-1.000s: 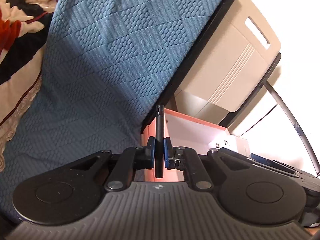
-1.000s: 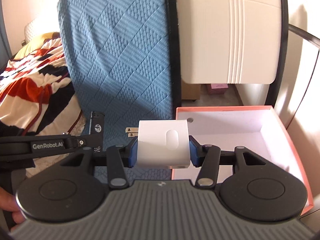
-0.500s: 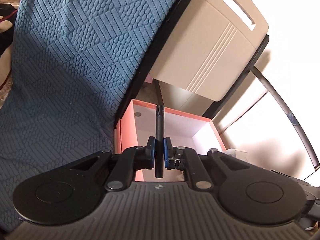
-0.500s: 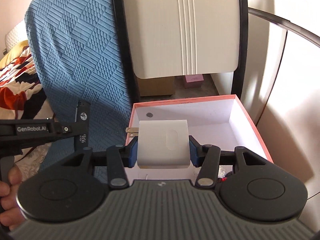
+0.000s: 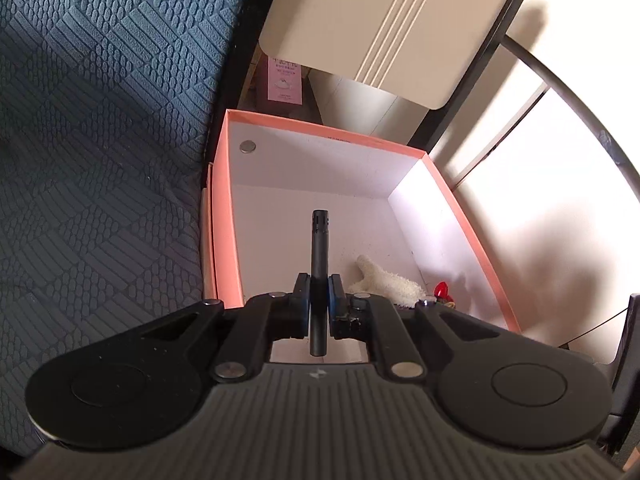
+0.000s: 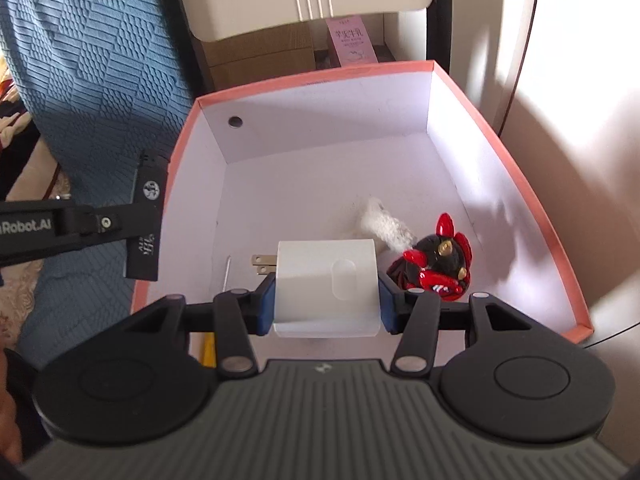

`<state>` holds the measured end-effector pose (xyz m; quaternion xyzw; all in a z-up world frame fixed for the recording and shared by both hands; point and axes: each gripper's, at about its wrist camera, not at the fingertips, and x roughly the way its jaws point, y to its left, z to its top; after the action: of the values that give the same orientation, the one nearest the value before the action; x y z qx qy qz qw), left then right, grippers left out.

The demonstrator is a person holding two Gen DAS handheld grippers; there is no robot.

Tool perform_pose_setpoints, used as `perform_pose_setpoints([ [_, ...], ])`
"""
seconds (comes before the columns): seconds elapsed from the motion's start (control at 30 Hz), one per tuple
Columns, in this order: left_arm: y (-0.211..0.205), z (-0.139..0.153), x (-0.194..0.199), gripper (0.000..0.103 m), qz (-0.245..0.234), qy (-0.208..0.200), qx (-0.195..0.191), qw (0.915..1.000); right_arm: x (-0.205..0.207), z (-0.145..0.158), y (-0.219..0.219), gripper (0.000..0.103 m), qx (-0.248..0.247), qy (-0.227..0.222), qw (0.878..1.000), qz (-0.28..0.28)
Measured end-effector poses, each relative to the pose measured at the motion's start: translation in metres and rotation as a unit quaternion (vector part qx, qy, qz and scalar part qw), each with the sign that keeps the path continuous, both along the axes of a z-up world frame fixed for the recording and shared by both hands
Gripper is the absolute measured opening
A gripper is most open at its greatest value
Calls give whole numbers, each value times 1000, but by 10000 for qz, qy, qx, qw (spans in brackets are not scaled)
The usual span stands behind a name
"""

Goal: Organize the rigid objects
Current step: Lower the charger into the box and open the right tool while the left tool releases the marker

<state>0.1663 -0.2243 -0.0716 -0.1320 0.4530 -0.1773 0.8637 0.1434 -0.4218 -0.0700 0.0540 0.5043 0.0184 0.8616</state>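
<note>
Hovering over the pink box (image 6: 516, 176), a white plug adapter (image 6: 326, 288) is clamped in the right gripper (image 6: 326, 304), prongs pointing left, floor directly below. A slim black mic-like stick (image 5: 319, 276) is pinched in the left gripper (image 5: 319, 306), long axis forward, nearer the box's left wall. Red figurine (image 6: 436, 264) sits bottom-right, probably to be avoided.

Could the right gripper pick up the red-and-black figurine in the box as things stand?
Probably not yet: the right gripper is shut on the white charger. The figurine itself lies uncovered in the open pink box.
</note>
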Motion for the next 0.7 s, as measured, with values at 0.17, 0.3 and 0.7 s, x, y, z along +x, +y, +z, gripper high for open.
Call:
perform_pose_setpoints([
  [0.17,-11,-20,-4,11,-119,222,99,9996,-3,-22,-10,53,43,155,9998,-67],
  [0.3,-7,-23,-7,11,-53,299,38,9995,-6,-39,-10,53,125,310,9994,-23],
  [0.7,4,2,-20,12,-211,85,-8,9997,-5,-19,-11,52,216,49,9991,-369],
])
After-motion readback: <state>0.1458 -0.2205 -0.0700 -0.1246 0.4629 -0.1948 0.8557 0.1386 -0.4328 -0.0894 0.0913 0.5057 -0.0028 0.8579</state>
